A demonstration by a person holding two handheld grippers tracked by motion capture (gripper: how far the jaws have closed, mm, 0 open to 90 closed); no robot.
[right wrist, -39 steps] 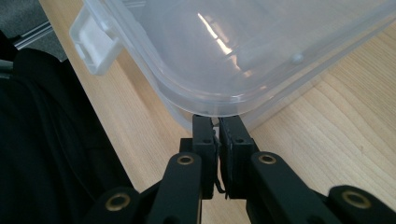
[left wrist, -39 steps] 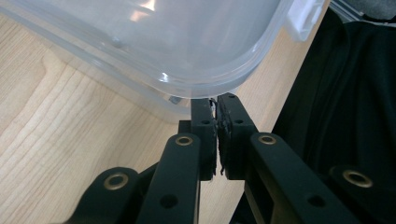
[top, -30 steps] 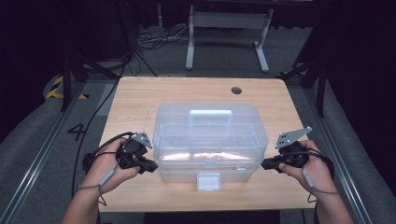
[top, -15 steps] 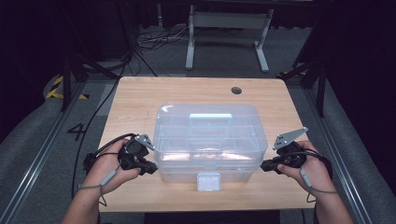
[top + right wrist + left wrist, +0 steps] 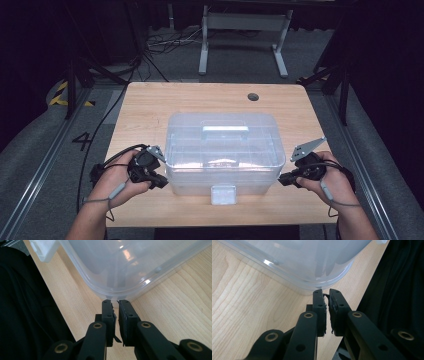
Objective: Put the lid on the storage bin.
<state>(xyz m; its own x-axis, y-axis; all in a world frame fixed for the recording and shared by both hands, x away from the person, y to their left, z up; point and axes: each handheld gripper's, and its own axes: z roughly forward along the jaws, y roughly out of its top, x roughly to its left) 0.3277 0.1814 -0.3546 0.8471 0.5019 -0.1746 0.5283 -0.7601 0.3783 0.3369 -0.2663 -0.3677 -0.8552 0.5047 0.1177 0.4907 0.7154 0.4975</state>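
The wooden surface [image 5: 150, 107] carries a clear lidded plastic box [image 5: 222, 150] at its middle, toward the near edge. The left hand-held gripper [image 5: 159, 182] sits at the box's near-left corner and the right hand-held gripper [image 5: 283, 179] at its near-right corner. Both have their jaws nearly together with nothing between, the right's having just eased apart slightly.

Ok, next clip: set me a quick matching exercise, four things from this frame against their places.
Things:
1. clear plastic box
2. left gripper
3. right gripper
4. white latch

Places:
A. at the box's right near corner
B. middle of the wooden table
C. on the box's front, facing the person
D. at the box's left near corner

Pairs: 1-B, 2-D, 3-A, 4-C
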